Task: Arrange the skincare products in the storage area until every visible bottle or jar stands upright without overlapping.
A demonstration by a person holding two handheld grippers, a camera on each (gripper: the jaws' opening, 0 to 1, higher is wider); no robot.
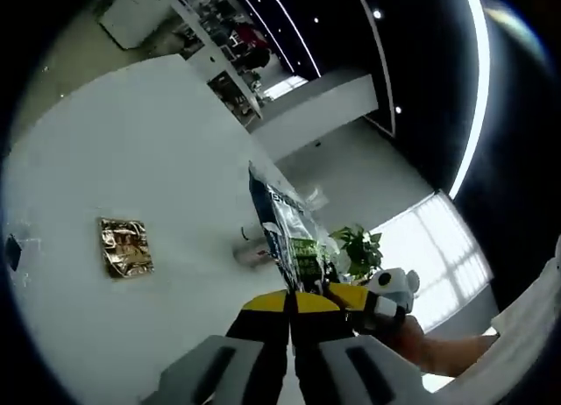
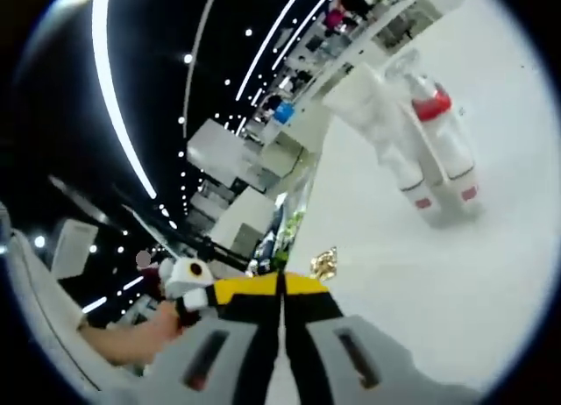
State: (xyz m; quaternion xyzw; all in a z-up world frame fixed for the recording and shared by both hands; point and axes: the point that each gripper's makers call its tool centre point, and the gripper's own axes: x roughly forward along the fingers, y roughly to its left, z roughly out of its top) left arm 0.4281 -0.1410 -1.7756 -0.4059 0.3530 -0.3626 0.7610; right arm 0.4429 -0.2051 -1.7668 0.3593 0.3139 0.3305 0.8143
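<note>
Holding a dark blue printed foil pouch point(image 1: 285, 234) upright over the white table point(image 1: 131, 151), your left gripper point(image 1: 290, 298) is pinched on its bottom edge. Right gripper point(image 2: 280, 282) looks closed on the same pouch edge. Two white red-trimmed bottles point(image 2: 434, 151) stand well apart; loads of open table around the crinkled gold packet point(image 1: 125, 246).

White table point(image 1: 131, 142) with gold foil packet point(image 1: 125, 246), white red-banded bottles point(image 2: 438, 155).

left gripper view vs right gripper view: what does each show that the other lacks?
Left gripper view: left gripper shut on a printed pouch; flat gold packet; plant.
Right gripper view: right gripper, jaws shut; two white bottles in clear wrap, one with a red band.
Both: white table, dark ceiling with light strips.
</note>
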